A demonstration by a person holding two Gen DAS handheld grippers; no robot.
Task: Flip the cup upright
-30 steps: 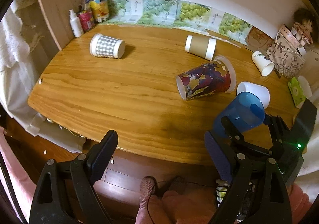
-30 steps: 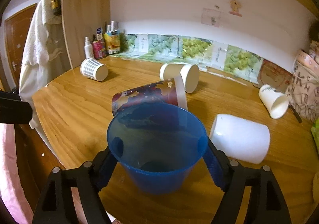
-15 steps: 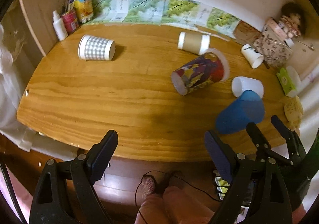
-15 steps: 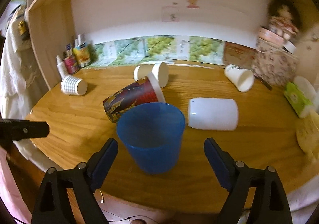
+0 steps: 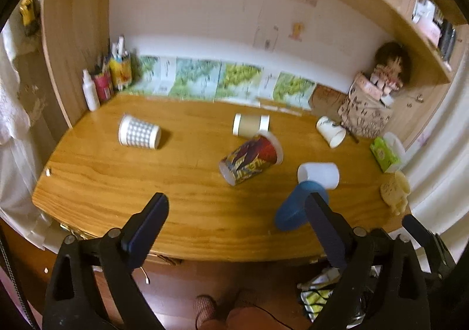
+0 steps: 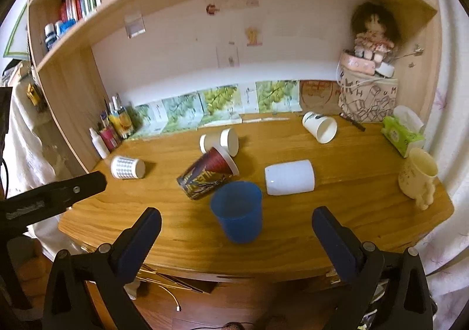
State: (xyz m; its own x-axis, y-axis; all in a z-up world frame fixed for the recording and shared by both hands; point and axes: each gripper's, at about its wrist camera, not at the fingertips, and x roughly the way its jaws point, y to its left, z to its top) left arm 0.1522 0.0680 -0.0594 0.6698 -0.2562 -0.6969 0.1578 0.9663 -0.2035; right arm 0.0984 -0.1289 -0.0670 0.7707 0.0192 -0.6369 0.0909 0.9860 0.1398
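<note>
The blue cup [image 6: 237, 211] is translucent plastic, tapering toward its base. It stands upright, mouth up, on the wooden worktop [image 6: 337, 192] near the front edge. It is free of both grippers, just in front of the printed cup [image 6: 206, 173] lying on its side.

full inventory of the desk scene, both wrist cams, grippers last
blue cup: 1, blue, upright, front middle of desk
white cup: 1, white, on its side, right of the blue cup
printed cup: 1, red and dark print, on its side, centre
tan cup: 1, tan and white, on its side, behind the printed cup
checked cup: 1, white with grey checks, on its side, left
paper cup: 1, white, on its side, back right
cream mug: 1, cream, upright, right edge
tissue pack: 1, green, right rear
doll: 1, on patterned box, back right
bottles: several, back left corner
left gripper: 1, black, open
right gripper: 1, black, open
</note>
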